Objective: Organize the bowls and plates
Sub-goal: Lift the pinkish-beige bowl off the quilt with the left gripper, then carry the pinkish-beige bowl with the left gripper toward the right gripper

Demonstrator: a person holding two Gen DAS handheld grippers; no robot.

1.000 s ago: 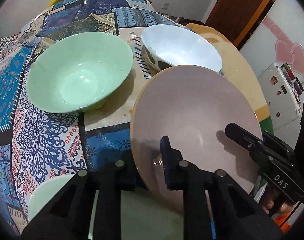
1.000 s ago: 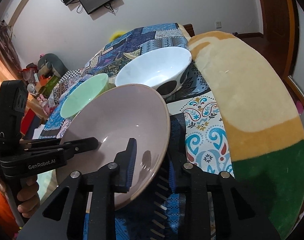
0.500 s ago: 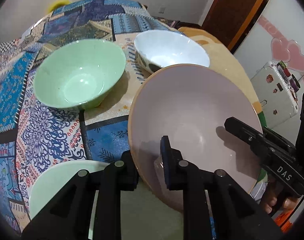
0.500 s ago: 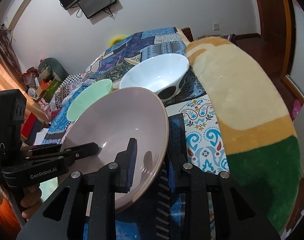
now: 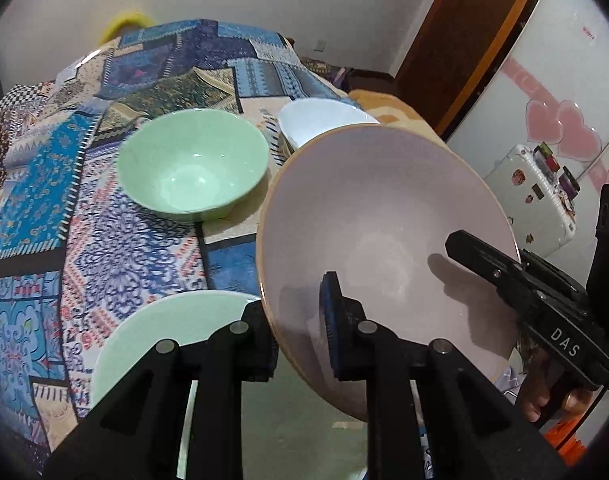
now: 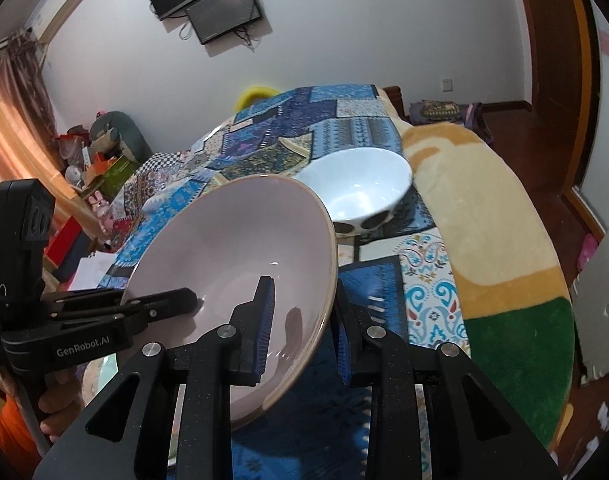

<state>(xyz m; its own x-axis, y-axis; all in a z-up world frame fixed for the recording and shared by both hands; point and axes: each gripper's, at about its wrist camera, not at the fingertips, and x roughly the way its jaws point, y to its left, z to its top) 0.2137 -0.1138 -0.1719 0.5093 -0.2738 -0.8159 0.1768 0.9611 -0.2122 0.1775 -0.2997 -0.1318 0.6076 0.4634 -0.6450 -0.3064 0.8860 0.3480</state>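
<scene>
Bed (image 5: 104, 248) under patterned quilt. Pink bowl (image 5: 384, 240) held tilted above it, both tongs clamped on its rim: left (image 5: 300, 320), right (image 6: 300, 320). Green bowl (image 5: 192, 164) and white bowl (image 6: 360, 192) rest behind (upright, apart).

The pink bowl (image 5: 384, 232) fills the space between both grippers and hides what lies behind it. Just beyond its far rim stands the white bowl (image 6: 356, 196); to that bowl's left the green bowl (image 5: 192, 168) blocks the cloth. Below the pink bowl's near edge lies a green plate (image 5: 160, 332). Between green bowl and plate, bare patterned cloth (image 5: 116, 248) leaves a passage.
</scene>
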